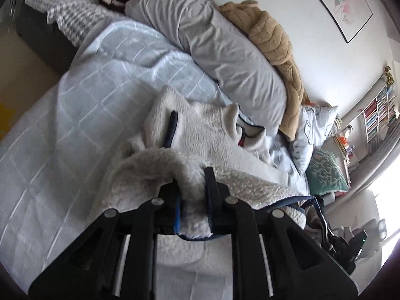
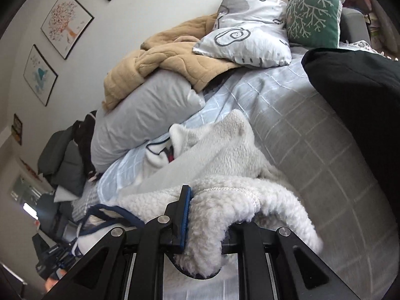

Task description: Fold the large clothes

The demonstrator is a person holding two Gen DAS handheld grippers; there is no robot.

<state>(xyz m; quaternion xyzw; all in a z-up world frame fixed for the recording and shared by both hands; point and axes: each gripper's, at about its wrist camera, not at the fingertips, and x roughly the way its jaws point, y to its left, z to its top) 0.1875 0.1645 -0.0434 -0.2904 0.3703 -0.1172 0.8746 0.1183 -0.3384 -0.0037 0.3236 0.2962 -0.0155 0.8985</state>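
Observation:
A white fleece garment point(image 1: 200, 130) with navy trim lies bunched on the pale blue checked bedspread point(image 1: 87, 95). My left gripper point(image 1: 192, 187) is shut on a thick fold of its edge, lifted off the bed. In the right wrist view the same fleece garment point(image 2: 225, 155) drapes toward the camera, and my right gripper point(image 2: 212, 212) is shut on another part of its hem, which hangs over and hides the right finger. The other gripper shows at the lower edge of each view.
A grey pillow point(image 1: 220, 50) and a tan blanket point(image 1: 272, 40) are piled along the wall. Patterned cushions point(image 2: 252, 25) and a green cushion point(image 2: 315, 15) sit at the bed's head. A dark bulky shape point(image 2: 362, 95) fills the right side. Shelves point(image 1: 375, 115) stand beyond.

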